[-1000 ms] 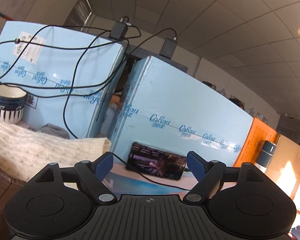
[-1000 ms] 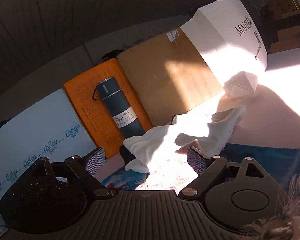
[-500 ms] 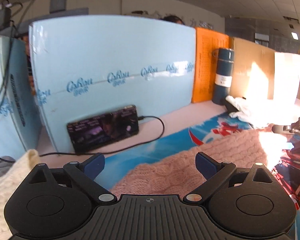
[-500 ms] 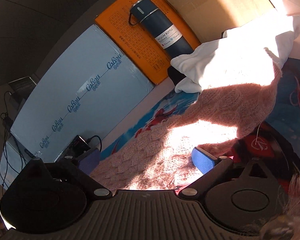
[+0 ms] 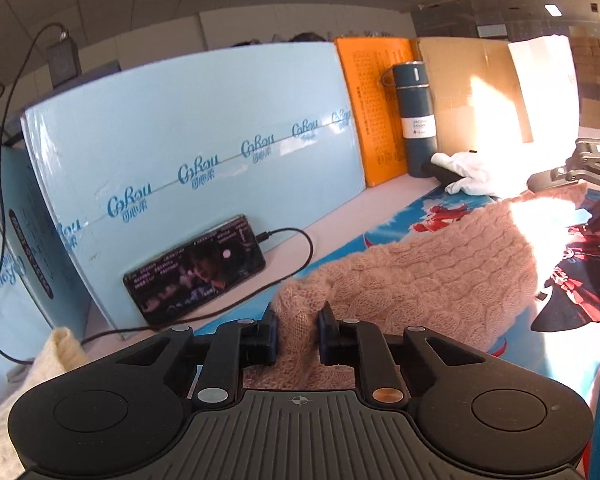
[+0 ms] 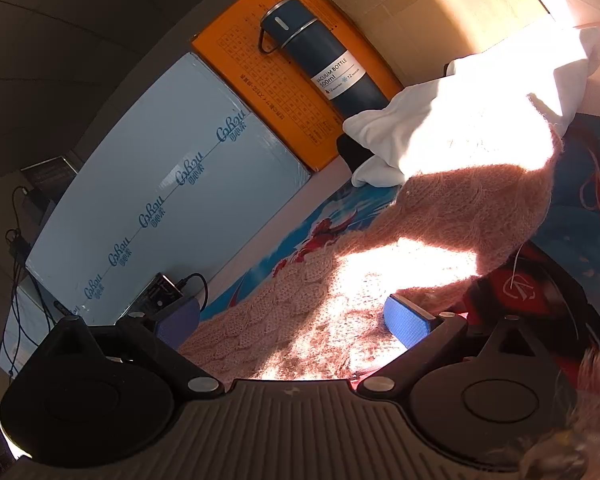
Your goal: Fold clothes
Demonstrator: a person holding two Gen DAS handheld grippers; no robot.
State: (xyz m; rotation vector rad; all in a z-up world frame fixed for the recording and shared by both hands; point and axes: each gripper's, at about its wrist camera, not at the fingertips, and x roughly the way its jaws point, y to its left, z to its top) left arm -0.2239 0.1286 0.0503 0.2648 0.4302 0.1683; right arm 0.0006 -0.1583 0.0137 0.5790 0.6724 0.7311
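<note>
A pink cable-knit sweater (image 5: 428,276) lies across the blue printed table mat (image 5: 384,232). My left gripper (image 5: 298,336) is shut on a bunched edge of the sweater. In the right wrist view the sweater (image 6: 340,296) runs between the fingers of my right gripper (image 6: 296,320), which is open and low over the knit; its blue pad (image 6: 406,320) lies against the fabric. The right gripper also shows at the right edge of the left wrist view (image 5: 592,184). A white garment (image 6: 460,120) lies crumpled behind the sweater.
A blue foam board (image 5: 196,160), an orange board (image 5: 380,104) and a cardboard sheet (image 5: 472,88) stand along the back. A dark vacuum bottle (image 6: 324,68) stands by the orange board. A phone (image 5: 196,268) with a cable leans on the foam. A cream knit (image 5: 56,356) lies at left.
My left gripper has swung right and down onto the pink sweater and shut on its edge. My right gripper has dropped over the sweater and stays open.
</note>
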